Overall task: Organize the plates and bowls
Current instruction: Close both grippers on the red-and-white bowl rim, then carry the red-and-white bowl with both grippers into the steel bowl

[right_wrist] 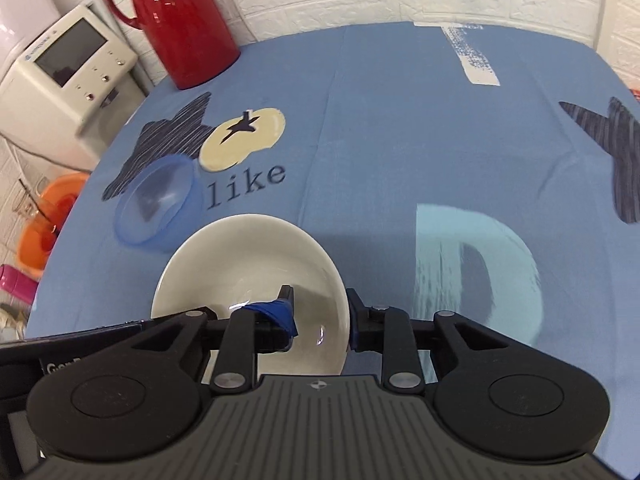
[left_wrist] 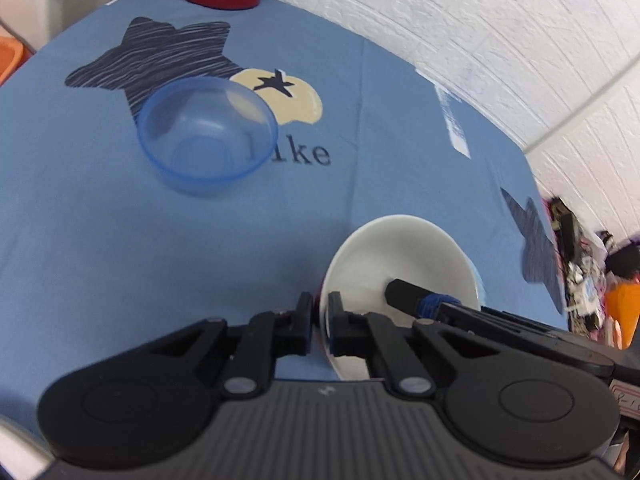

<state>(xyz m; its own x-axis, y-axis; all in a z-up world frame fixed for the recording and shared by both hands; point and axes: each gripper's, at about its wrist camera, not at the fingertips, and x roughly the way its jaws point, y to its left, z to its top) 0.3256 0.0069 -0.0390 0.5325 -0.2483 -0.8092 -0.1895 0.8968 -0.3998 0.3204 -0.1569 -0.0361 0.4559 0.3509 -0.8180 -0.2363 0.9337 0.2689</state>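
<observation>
Right wrist view: the right gripper [right_wrist: 319, 312] straddles the near rim of the white bowl [right_wrist: 248, 264], 1 finger inside, 1 outside, seemingly closed on it; the left gripper [left_wrist: 320, 322] pinches the rim on its own side, so both clench 1 bowl. It sits low over the blue cloth [right_wrist: 400, 140], just beside the blue bowl [right_wrist: 158, 204]. To nest them well, I'd lift level, keep both pinches even, and let 1 go before lowering. The white bowl looks glazed, hard, slippery; the blue one is thin translucent plastic, round and light, easily nudged.
</observation>
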